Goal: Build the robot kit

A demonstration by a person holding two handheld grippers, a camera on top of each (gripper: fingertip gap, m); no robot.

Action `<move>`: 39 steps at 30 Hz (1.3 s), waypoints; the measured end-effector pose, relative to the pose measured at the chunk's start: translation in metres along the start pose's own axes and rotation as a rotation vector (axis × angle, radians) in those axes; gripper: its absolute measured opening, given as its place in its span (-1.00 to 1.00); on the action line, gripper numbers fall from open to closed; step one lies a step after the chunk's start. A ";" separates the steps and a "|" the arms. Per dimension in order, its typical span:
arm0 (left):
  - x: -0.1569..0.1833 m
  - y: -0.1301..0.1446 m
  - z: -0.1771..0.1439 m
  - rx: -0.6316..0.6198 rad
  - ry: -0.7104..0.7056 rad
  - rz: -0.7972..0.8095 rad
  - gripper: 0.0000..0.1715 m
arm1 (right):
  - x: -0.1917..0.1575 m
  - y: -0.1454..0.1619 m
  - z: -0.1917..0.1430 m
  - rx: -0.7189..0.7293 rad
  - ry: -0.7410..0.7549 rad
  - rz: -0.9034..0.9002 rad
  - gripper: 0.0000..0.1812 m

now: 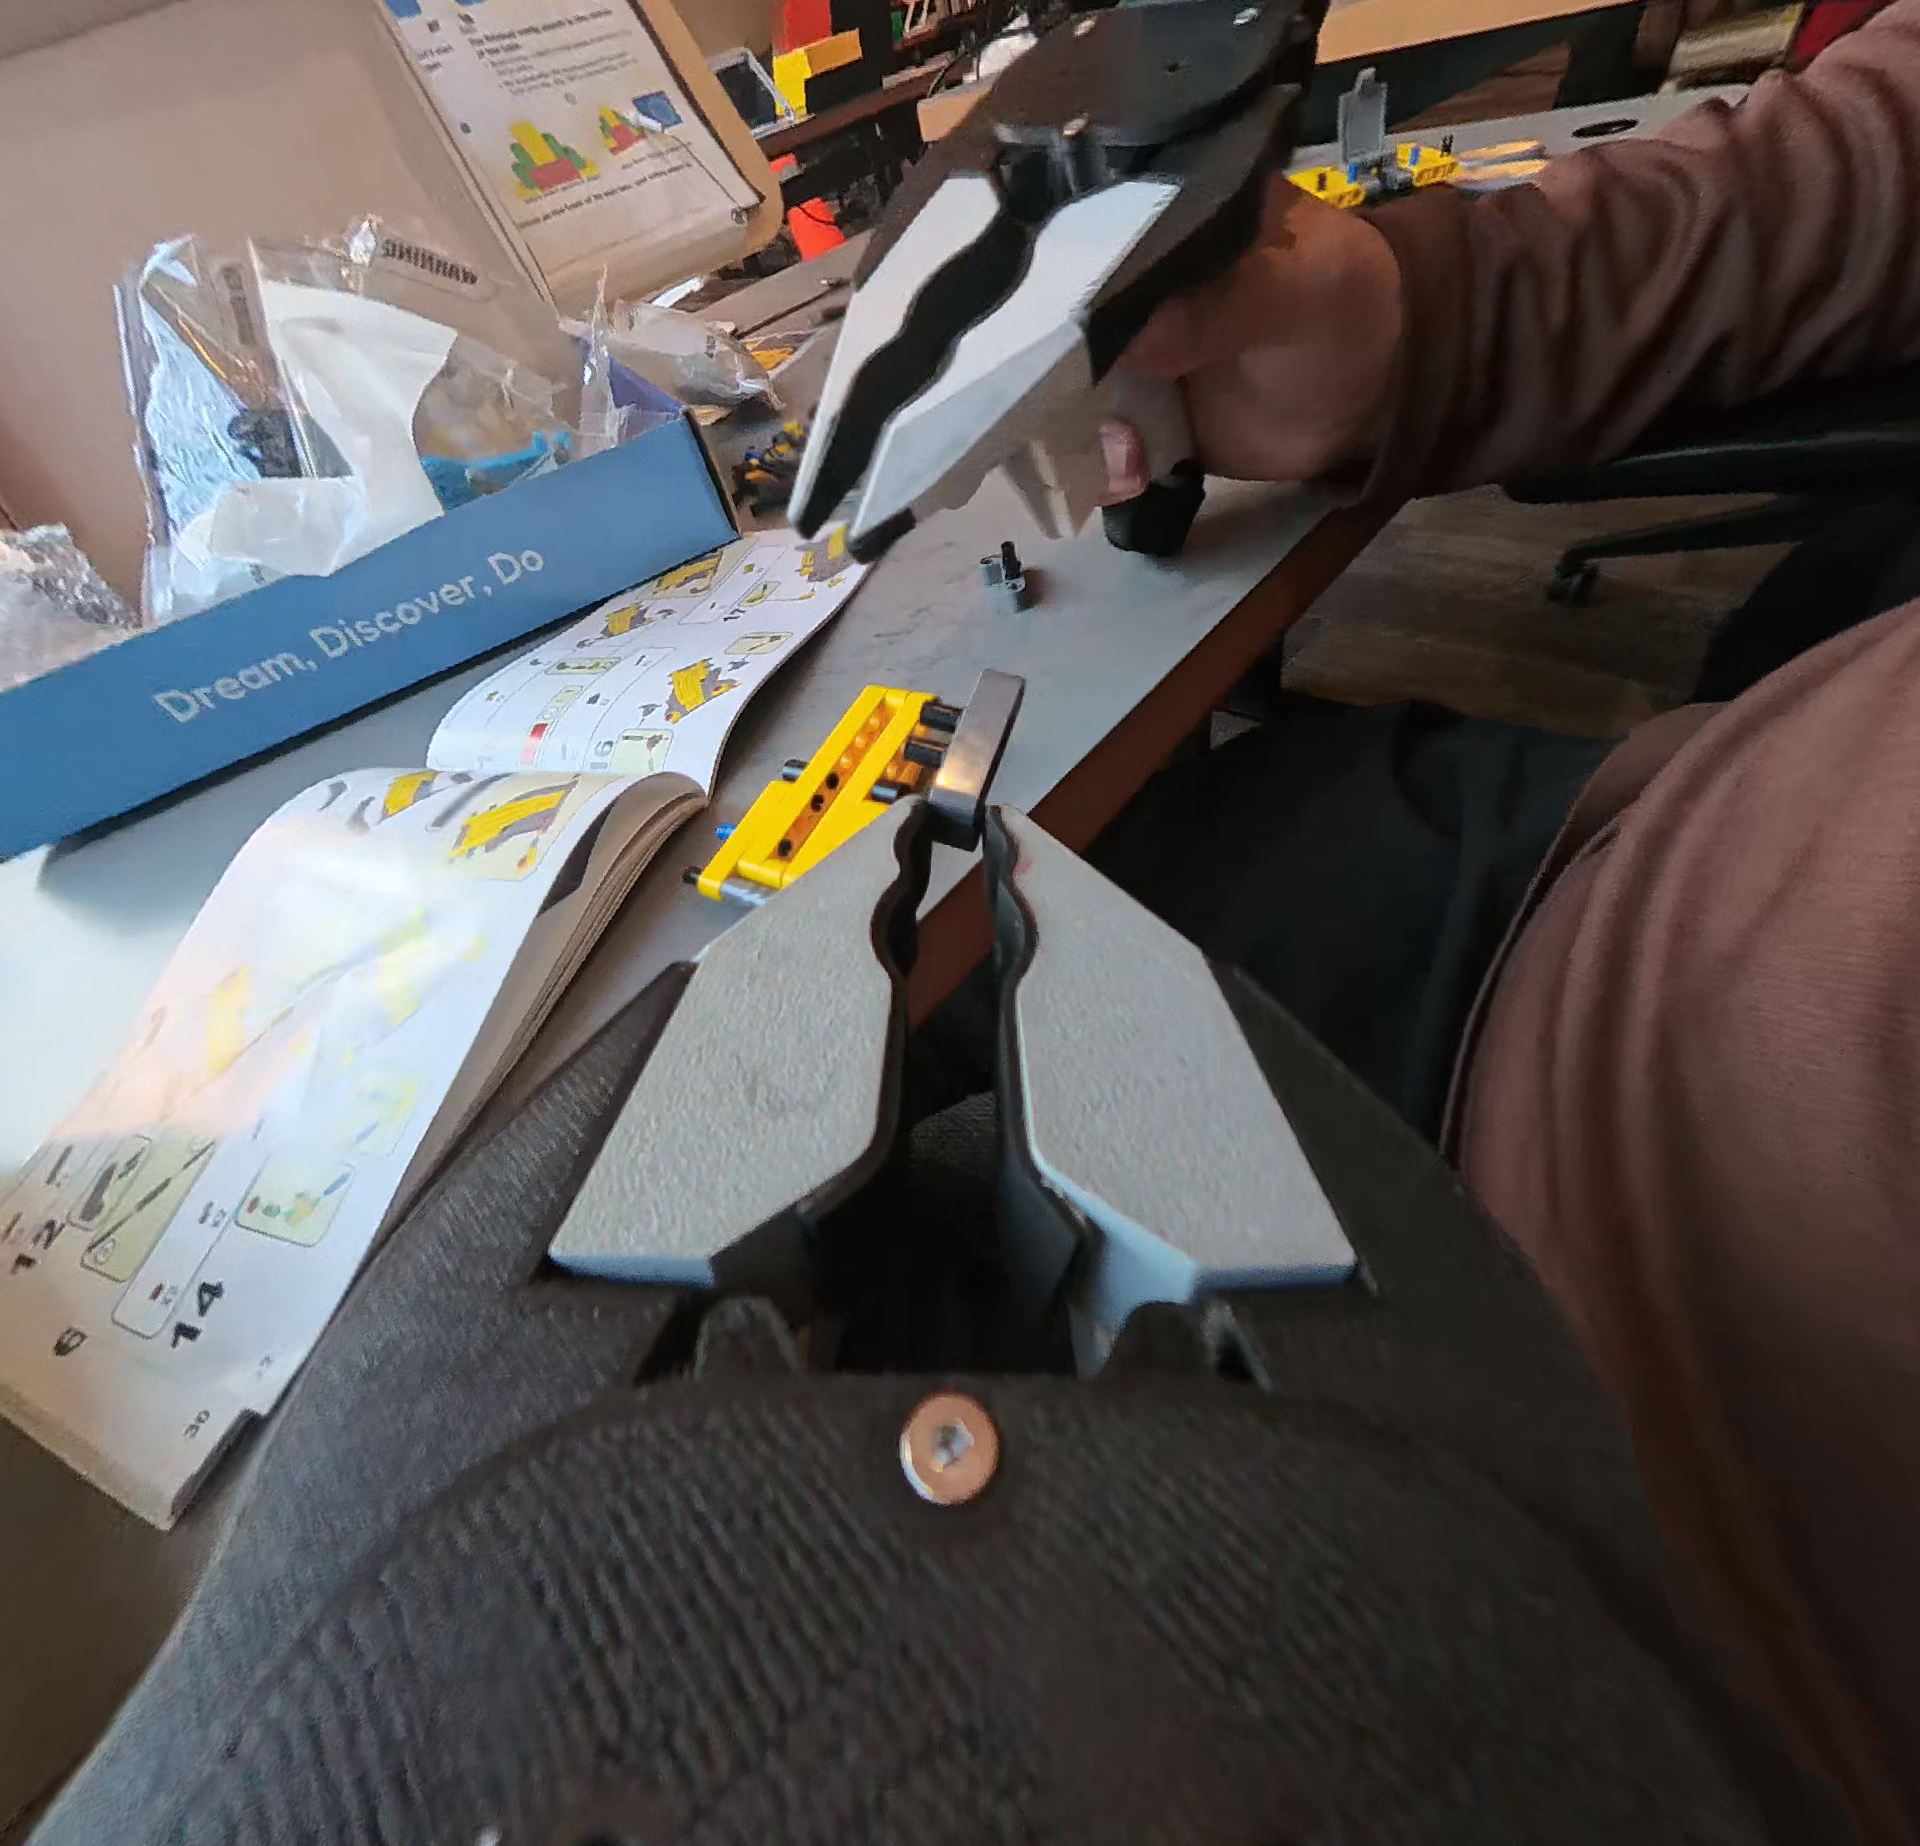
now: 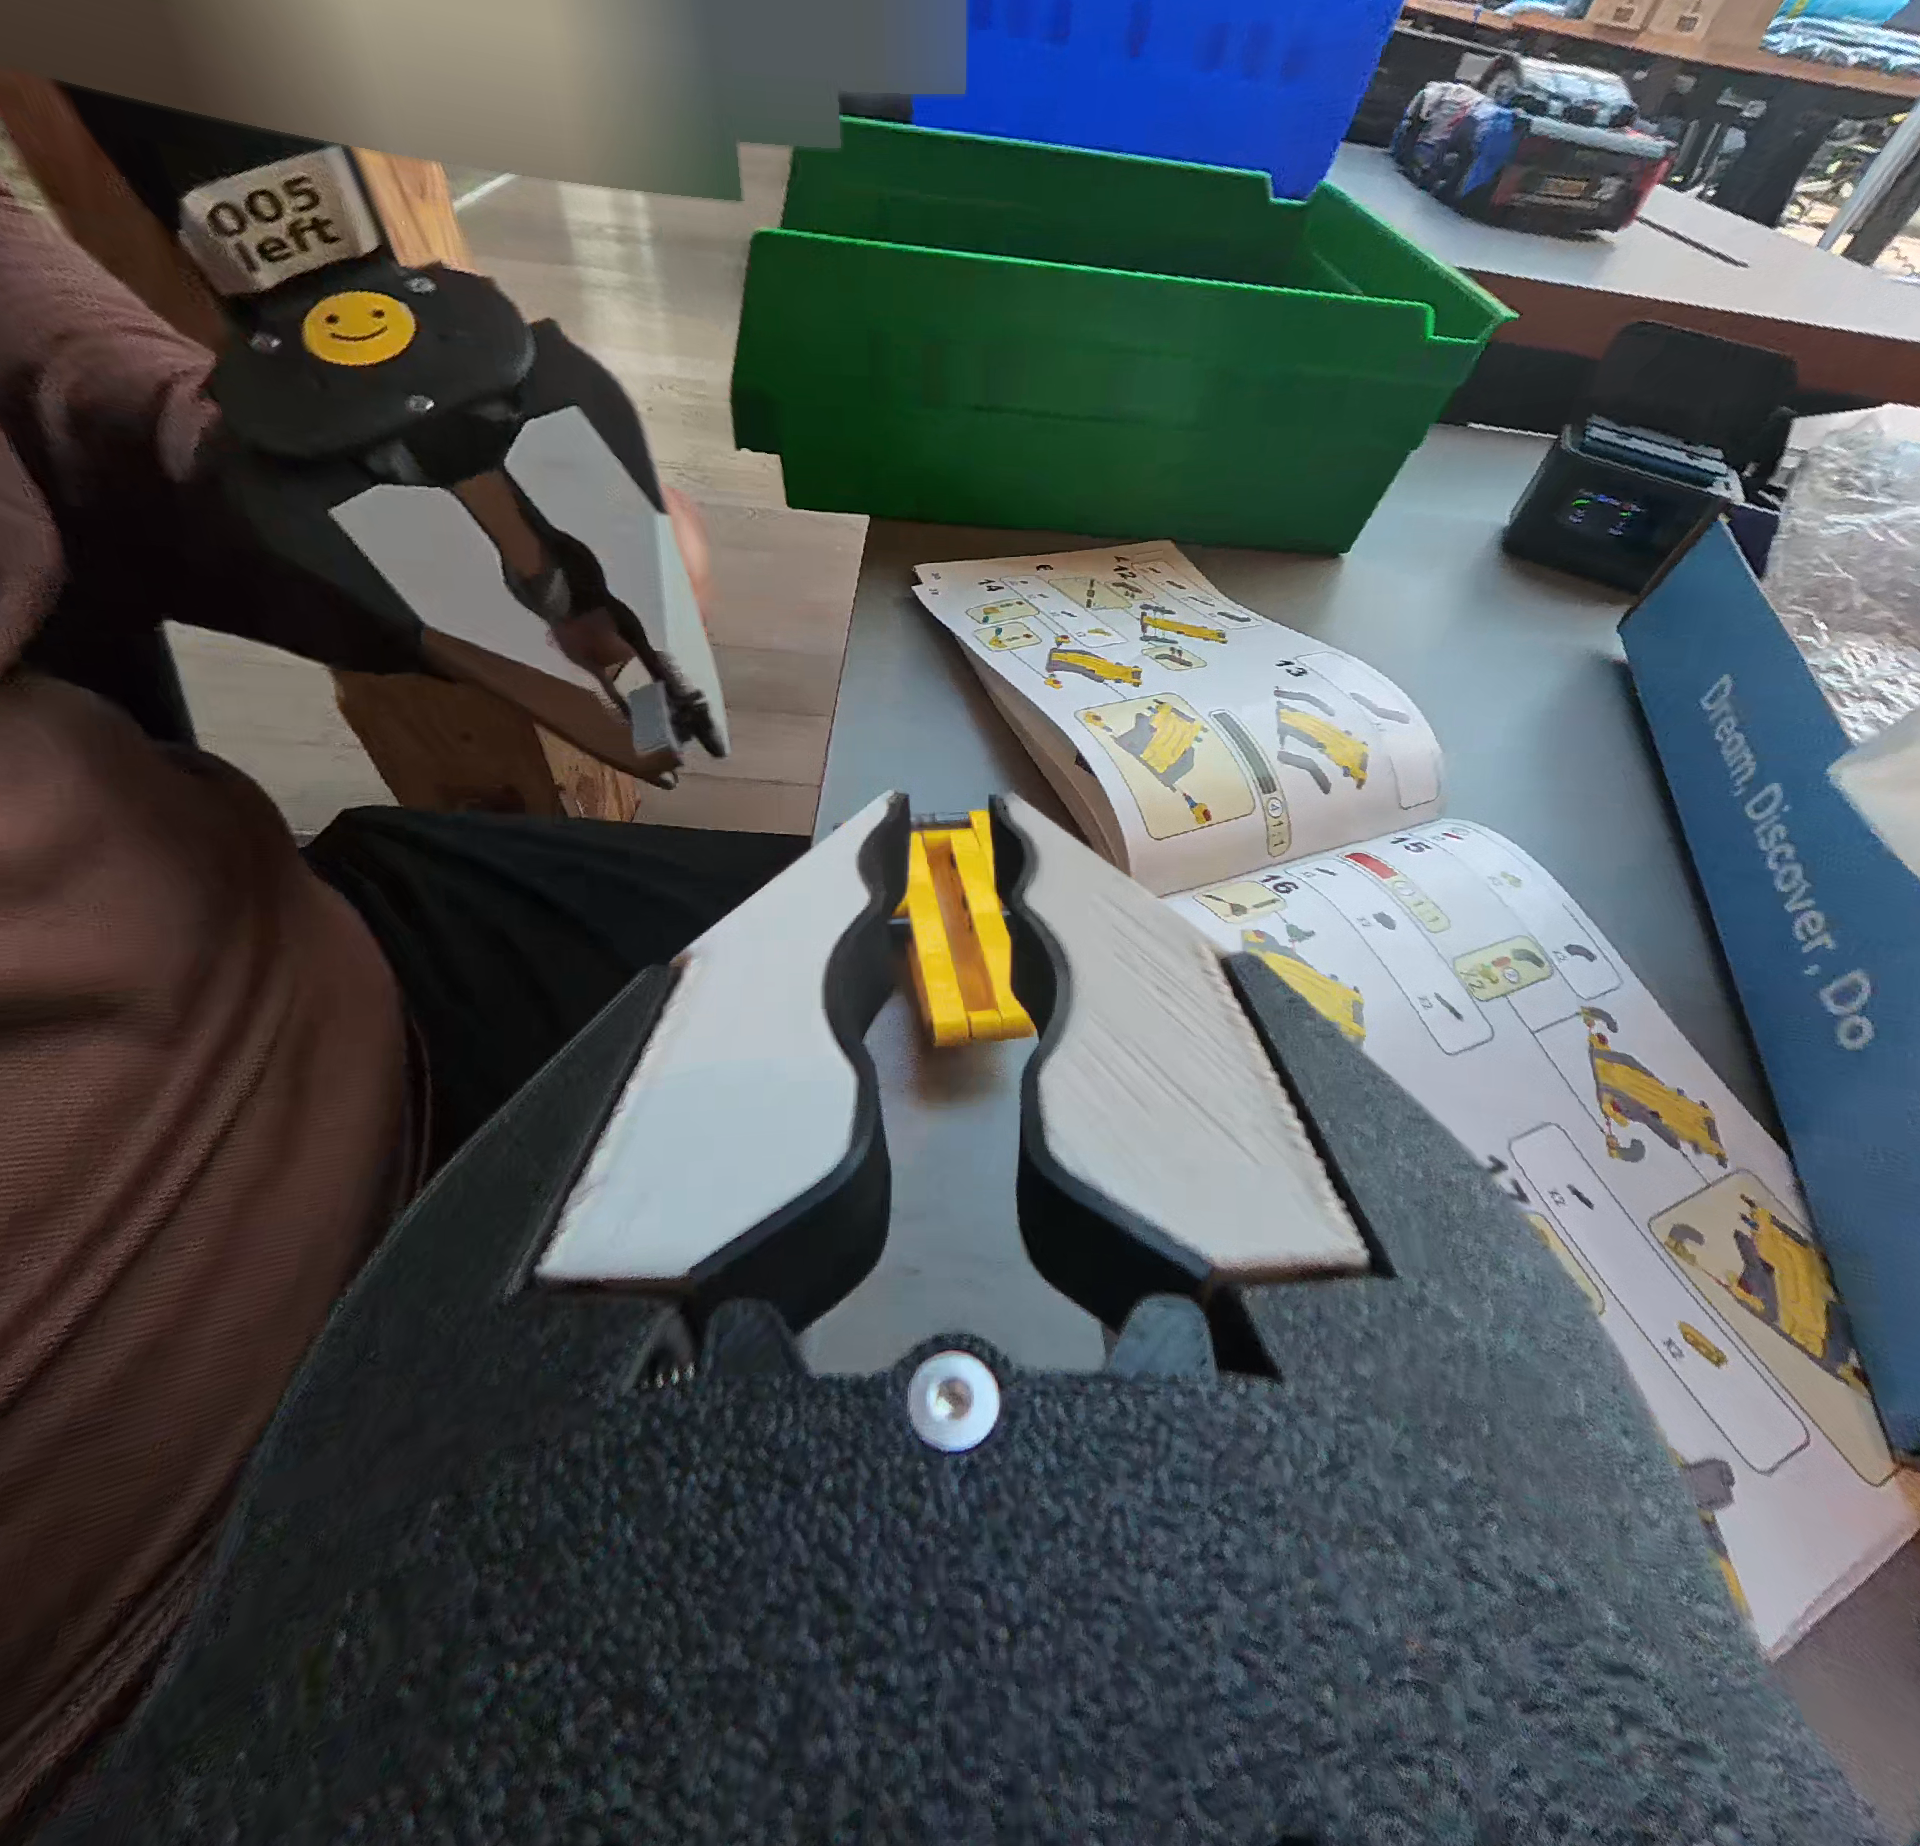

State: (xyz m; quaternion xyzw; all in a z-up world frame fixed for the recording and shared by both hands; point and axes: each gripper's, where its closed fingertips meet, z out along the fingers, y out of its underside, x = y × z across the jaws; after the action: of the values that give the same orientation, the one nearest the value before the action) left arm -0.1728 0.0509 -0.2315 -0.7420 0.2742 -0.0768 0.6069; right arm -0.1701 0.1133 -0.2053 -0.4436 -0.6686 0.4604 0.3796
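left wrist view: left tool pinches grey piece near yellow assembly.

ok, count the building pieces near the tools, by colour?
Yellow: 1, the beam assembly on the table.
Grey: 2, a held grey piece in the left tool and a loose grey piece.
Total: 3

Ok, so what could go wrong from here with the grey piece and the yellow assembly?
1. The left gripper pinches the grey piece only at its very fingertips. It could slip out, and in the right wrist view it hangs beyond the table, so it would probably fall clear of it.
2. The yellow assembly lies close to the table's edge. A nudge from either gripper might push it off.
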 end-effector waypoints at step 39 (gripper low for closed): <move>-0.021 0.028 -0.012 -0.095 -0.092 -0.152 -0.92 | 0.028 0.035 -0.027 -0.091 0.251 0.732 -0.73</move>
State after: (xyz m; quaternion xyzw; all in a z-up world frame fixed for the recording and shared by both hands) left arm -0.2043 0.0479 -0.2509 -0.7912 0.1923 -0.0756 0.5755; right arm -0.1456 0.1533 -0.2281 -0.7221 -0.4343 0.4776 0.2489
